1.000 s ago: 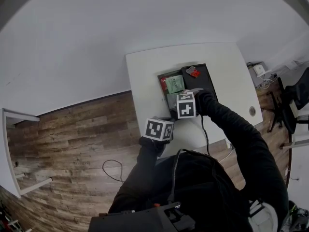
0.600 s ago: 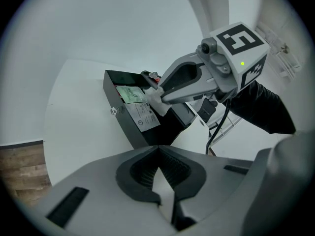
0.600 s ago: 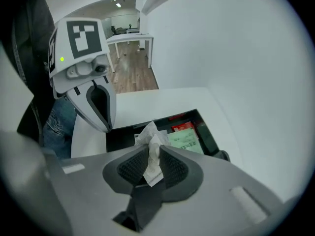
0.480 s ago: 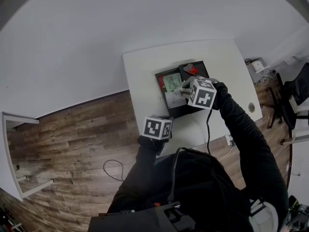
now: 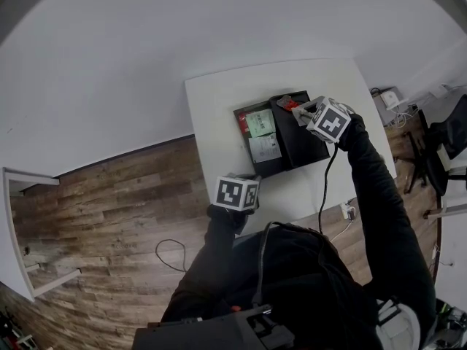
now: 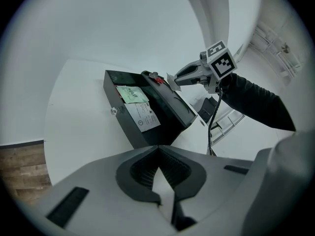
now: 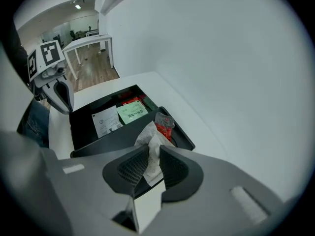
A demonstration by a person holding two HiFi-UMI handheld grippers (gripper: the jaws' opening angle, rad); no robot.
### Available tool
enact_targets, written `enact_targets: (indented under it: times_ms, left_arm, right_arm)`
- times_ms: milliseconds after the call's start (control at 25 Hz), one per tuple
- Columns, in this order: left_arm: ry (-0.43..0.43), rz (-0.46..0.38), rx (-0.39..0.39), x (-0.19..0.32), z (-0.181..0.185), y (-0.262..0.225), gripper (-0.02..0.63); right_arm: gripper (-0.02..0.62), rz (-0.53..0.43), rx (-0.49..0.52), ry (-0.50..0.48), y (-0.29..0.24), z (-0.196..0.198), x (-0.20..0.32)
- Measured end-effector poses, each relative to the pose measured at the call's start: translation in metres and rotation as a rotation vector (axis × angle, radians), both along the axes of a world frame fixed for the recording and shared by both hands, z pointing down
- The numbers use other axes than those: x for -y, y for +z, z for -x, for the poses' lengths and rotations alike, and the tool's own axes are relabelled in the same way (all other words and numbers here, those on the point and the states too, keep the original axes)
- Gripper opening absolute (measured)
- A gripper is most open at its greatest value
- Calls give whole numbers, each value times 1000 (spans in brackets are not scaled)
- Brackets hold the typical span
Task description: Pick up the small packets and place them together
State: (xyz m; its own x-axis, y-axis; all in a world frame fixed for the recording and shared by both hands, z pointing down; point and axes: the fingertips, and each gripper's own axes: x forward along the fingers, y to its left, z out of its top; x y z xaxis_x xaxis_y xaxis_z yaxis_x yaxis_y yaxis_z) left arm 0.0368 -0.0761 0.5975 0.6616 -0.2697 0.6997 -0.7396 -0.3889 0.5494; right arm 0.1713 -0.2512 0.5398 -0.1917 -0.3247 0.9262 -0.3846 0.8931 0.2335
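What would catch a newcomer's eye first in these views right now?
The right gripper stands out, shut on a crumpled white packet over the right compartment of the black tray on the white table. In the tray's left compartment a green packet and a flat white packet lie side by side. The left gripper is shut and empty at the table's near edge.

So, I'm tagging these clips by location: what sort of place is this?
Probably an office or lab room: a white table against a bare wall, plank floor, and more white desks in the open room beyond.
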Motion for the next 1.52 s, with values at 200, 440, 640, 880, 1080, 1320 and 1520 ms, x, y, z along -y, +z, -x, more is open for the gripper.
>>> enact_targets:
  times_ms: [200, 440, 640, 880, 1080, 1320, 1520]
  left_arm:
    - [3, 4, 8, -1, 0, 0, 2]
    - [2, 5, 10, 1, -1, 1, 2]
    - [2, 3, 14, 0, 0, 0, 2]
    - [-2, 0, 16, 1, 1, 2, 2]
    - [-3, 0, 18, 0, 1, 2, 2]
    - [-10, 4, 12, -1, 0, 1, 2]
    - [-11, -8, 18, -2, 0, 0, 2]
  right_arm:
    - [72, 35, 22, 89, 12, -16, 11]
    - [72, 67, 23, 120, 27, -23, 11]
    - [81, 54, 44, 139, 29, -23, 14]
    - [139, 87, 133, 129, 19, -18, 8]
    - [153, 28, 164, 33, -22, 3, -2]
    - [153, 32, 214, -202, -41, 81, -34]
    - [153, 124, 162, -350, -7, 128, -64]
